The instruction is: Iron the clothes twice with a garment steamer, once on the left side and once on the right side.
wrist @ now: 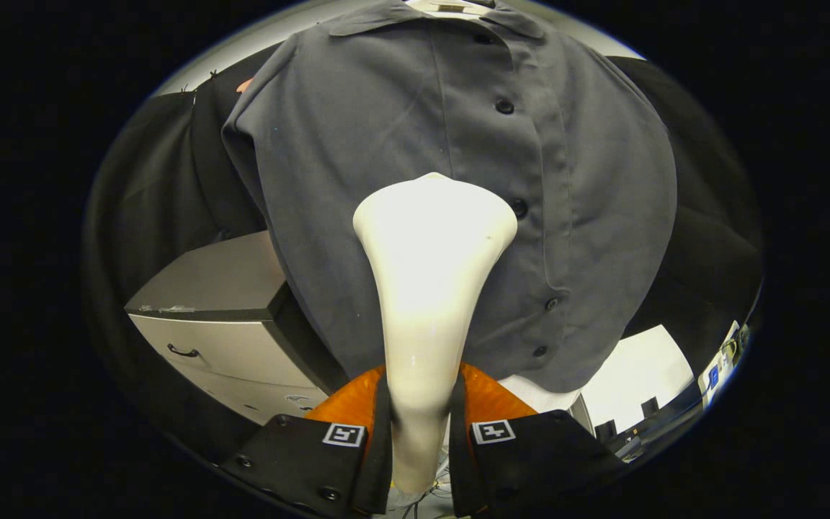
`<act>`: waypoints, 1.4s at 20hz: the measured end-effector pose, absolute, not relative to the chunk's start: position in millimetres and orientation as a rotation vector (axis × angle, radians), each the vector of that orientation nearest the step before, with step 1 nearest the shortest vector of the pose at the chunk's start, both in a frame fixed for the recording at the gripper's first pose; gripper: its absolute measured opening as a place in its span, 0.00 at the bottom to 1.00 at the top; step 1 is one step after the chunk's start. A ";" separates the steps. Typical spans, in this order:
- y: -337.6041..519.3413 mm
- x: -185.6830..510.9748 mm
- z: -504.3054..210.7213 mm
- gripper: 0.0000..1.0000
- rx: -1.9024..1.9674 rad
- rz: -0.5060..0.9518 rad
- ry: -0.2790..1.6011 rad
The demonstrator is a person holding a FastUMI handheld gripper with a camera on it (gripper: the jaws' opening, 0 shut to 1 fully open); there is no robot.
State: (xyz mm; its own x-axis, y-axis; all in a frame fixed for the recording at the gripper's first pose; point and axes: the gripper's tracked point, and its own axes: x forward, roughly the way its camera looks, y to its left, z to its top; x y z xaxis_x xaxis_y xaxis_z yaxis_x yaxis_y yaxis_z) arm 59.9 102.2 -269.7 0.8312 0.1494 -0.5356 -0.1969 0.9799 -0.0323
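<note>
A grey button-up shirt hangs on a hanger, its button placket running down to the right of the steamer head. A white garment steamer stands up between my fingers, its wide head against the shirt's front just left of the placket. My gripper is shut on the steamer's narrow handle, both fingers pressing its sides.
A grey drawer cabinet with a dark handle stands left of and behind the shirt's hem. Black cloth walls hang behind the shirt. A white surface with small items shows beyond the shirt's lower right.
</note>
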 end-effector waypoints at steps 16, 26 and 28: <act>66.1 42.5 -349.6 0.41 -0.105 0.153 0.699; 52.3 31.3 -389.4 0.41 -0.121 0.133 0.776; 51.6 28.4 -393.6 0.41 -0.118 0.131 0.786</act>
